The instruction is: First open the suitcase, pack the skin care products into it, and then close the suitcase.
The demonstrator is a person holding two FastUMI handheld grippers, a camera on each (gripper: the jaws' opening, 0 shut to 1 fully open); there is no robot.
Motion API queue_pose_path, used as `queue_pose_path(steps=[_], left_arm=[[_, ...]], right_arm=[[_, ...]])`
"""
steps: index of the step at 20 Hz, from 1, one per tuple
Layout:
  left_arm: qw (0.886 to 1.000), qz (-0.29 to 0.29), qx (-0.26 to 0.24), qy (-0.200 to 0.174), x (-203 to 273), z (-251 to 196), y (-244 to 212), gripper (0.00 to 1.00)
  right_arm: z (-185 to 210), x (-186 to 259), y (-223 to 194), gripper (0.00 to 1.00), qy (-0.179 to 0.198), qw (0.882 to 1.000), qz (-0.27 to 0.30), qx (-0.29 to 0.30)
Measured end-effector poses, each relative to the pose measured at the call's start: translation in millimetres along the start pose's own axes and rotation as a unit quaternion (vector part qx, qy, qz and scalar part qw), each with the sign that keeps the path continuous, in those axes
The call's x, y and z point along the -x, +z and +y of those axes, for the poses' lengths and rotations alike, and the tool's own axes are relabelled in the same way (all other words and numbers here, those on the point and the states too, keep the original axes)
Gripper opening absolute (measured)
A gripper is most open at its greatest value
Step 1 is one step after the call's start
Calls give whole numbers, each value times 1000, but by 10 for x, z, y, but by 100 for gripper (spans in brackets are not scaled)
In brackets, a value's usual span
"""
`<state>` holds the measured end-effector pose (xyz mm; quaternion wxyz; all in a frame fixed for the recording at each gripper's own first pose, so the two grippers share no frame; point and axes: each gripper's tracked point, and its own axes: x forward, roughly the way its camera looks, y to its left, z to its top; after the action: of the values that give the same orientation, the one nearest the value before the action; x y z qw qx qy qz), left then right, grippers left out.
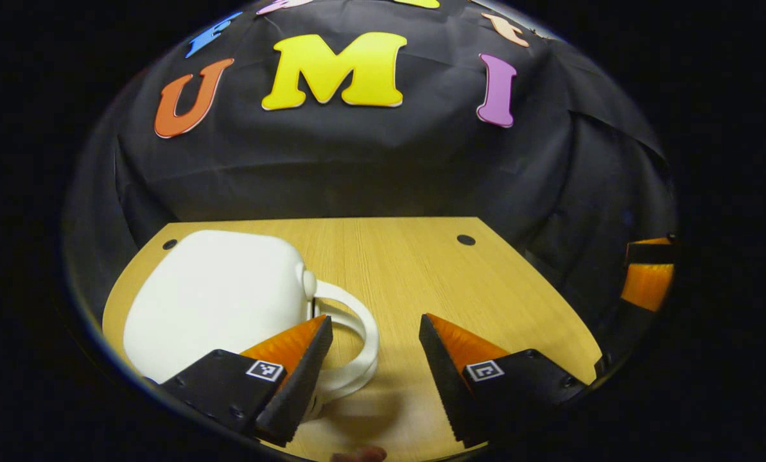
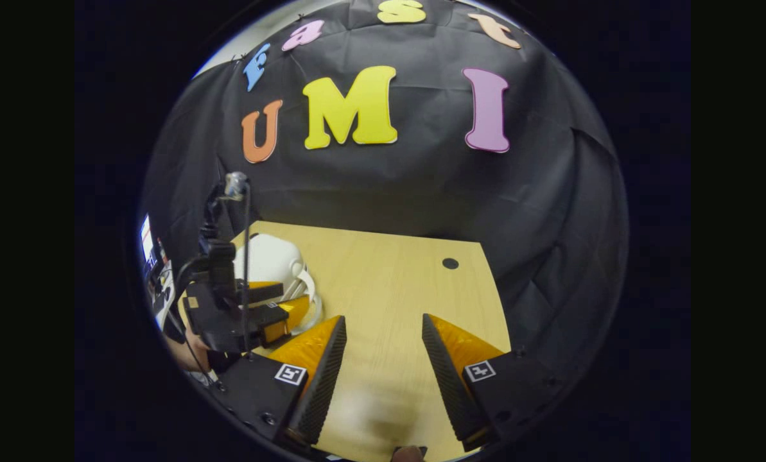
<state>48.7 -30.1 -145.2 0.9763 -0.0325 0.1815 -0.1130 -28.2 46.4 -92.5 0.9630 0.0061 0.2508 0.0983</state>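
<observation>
Suitcase (image 1: 216, 301), white, closed and seemingly rigid, is seen on a table (image 1: 408, 269). Its looped handle (image 1: 357, 340) is judged the best grip, just beside the wide-open left gripper (image 1: 373, 359). The right gripper (image 2: 383, 359) is held wide open, farther off.

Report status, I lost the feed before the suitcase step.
Left gripper open beside white suitcase handle. Right gripper open over bare table. Suitcase closed.

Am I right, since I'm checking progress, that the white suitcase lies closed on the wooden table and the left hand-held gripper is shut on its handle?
Not quite. The white suitcase does lie closed on the wooden table, but the left hand-held gripper is open, not shut on the handle. The left gripper view shows its fingers spread apart, with the handle beside one finger.
</observation>
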Motion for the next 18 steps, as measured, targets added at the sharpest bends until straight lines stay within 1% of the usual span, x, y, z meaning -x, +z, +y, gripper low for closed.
queue_pose_path(steps=[2,3,4,5,6,7,8,9,10,11,12,16,18], left_arm=[[999,-51,11,7,196,14,424,93],[997,-79,17,15,331,51,659,94],[994,-106,17,26,449,126,891,97],[991,-126,9,42,569,210,1092,98],[988,-145,-2,62,696,311,1248,97],[984,-163,-13,77,823,396,1402,98],[979,-180,-21,91,900,452,1519,97],[975,-199,-31,99,996,504,1602,97],[971,-212,-38,101,1092,533,1679,97],[968,-225,-41,100,1160,528,1727,97],[965,-236,-42,101,1260,546,1766,97],[965,-234,-13,121,1397,819,1734,97],[962,-239,-6,130,1456,933,1713,97]], right_arm=[[39,-9,183,71,-4,1000,-29,5],[87,-24,308,72,-6,999,-47,6],[135,-31,442,69,-7,998,-67,6],[187,-16,597,72,-11,996,-88,5],[215,-12,740,68,-17,994,-112,5],[235,-11,889,69,-29,990,-140,5],[221,-21,1009,72,-47,985,-165,4],[257,-8,1117,72,-57,981,-186,2],[330,27,1210,70,-65,977,-202,-2],[391,66,1290,72,-70,973,-220,-7],[476,95,1373,72,-68,969,-238,-11],[641,146,1488,73,-65,963,-260,-14],[707,151,1537,73,-66,961,-268,-11]])
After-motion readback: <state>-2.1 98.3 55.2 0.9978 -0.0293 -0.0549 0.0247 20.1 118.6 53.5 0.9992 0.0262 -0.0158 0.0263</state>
